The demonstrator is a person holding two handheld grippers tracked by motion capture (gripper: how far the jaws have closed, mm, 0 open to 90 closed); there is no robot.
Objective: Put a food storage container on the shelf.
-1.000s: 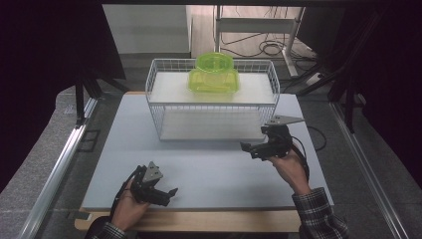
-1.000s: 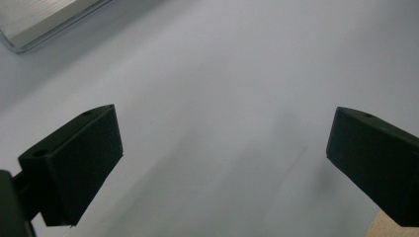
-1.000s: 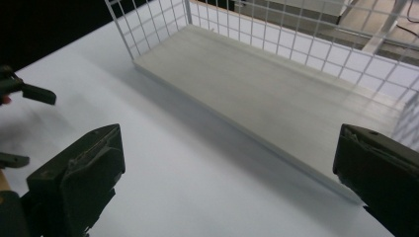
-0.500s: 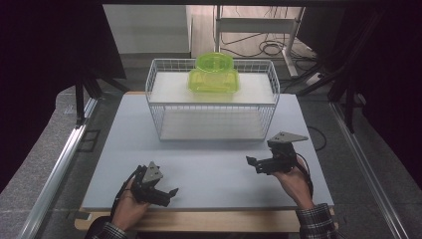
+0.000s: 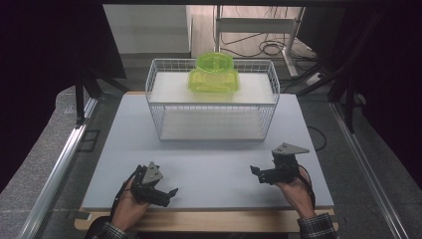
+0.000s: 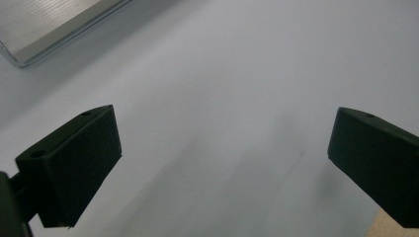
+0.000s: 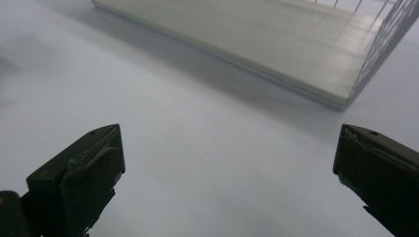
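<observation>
One white wire basket (image 5: 211, 99) stands on the table at twelve o'clock, with two white shelves inside it, an upper and a lower. One green plastic container (image 5: 213, 73) sits on the upper shelf. One pale mat (image 5: 209, 164) covers the table. Two grippers are counted: one left gripper (image 5: 166, 193) at seven o'clock and one right gripper (image 5: 256, 174) at five o'clock, each with two black jaws spread apart.

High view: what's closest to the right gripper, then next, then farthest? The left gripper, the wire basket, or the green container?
From the right gripper, in the high view:
1. Wire basket, just ahead of it, mid-table.
2. Left gripper, across the table's near edge; nearly level with the basket, hard to call.
3. Green container, on top of the basket at the back.
</observation>
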